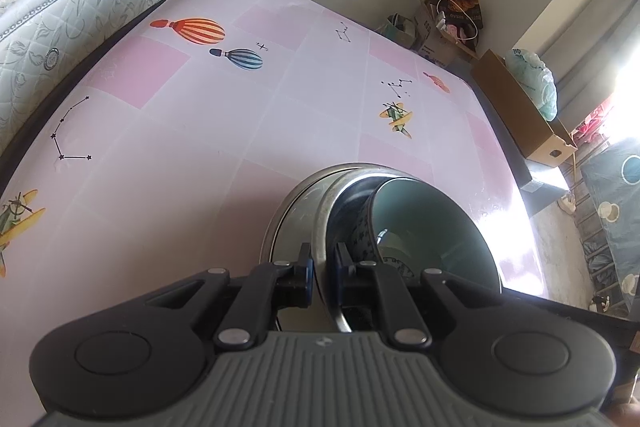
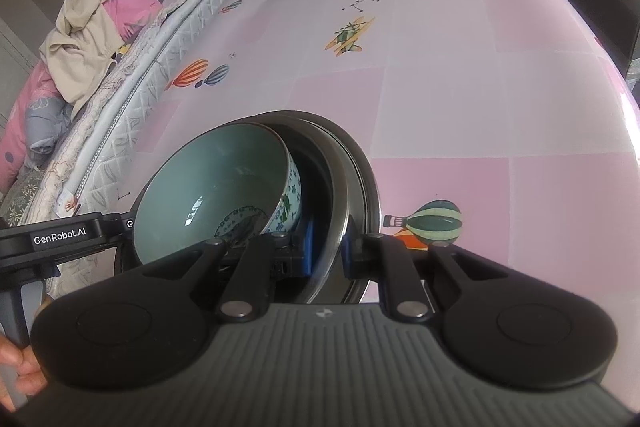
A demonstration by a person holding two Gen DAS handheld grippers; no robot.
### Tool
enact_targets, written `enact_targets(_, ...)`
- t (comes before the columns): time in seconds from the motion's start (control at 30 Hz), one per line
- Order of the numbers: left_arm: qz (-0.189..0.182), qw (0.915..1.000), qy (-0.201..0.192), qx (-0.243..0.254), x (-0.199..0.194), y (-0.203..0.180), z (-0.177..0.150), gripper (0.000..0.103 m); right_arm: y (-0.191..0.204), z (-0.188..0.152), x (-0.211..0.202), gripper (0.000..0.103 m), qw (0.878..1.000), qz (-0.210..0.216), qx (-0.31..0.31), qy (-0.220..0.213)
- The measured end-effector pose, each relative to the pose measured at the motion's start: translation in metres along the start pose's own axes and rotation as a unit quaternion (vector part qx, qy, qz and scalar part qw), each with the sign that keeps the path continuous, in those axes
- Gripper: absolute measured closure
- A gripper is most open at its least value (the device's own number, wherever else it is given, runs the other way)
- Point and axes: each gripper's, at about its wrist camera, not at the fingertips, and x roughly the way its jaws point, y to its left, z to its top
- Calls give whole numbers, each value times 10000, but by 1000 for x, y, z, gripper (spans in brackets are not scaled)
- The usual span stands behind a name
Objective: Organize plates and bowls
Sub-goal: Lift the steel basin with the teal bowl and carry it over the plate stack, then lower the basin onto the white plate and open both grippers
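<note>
Two nested steel dishes [image 1: 294, 211] are held just above the pink table [image 1: 200, 147], with a green-lined patterned ceramic bowl [image 1: 432, 223] inside them. My left gripper [image 1: 324, 255] is shut on the steel rim at its near edge. In the right wrist view the same steel dishes [image 2: 362, 171] and bowl [image 2: 216, 187] appear, and my right gripper [image 2: 329, 241] is shut on the steel rim, one blue pad [image 2: 308, 243] inside and the other outside. The left gripper's body [image 2: 60, 235] shows at the bowl's far side, with a person's hand [image 2: 20, 359] on its handle.
The balloon-printed tablecloth [image 2: 480, 87] covers the table. A bed's mattress [image 1: 80, 7] runs along the table's left edge, with clothes [image 2: 84, 39] piled on it. Cardboard boxes [image 1: 532, 115] and bags [image 1: 452, 19] stand past the far right corner.
</note>
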Motion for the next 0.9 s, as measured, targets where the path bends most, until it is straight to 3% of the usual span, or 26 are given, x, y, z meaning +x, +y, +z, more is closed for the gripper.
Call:
enact_targets(0.47,32,9997,-134,220,-10,1,-1,88,-2,-3,4,90,10000,51,67,-20)
enact_targets(0.63,43,9984,-377,415,-23,-4,-2,83,-2,-5,2,90,9999,31,120,29)
enact_targets(0.7,77,9978,-453,484,-29,-7,-3,79,-3,-5,0,89,9999,32,164,12)
enact_targets(0.77,45,9974,-510,505,-34,-7,-4,68,-4,-5,-3,87,9998,28,177,-31)
enact_targets(0.9,59,9968,-584,534,-42,-7,-5,61,-6,-7,-12,85,9996,58,249,-107)
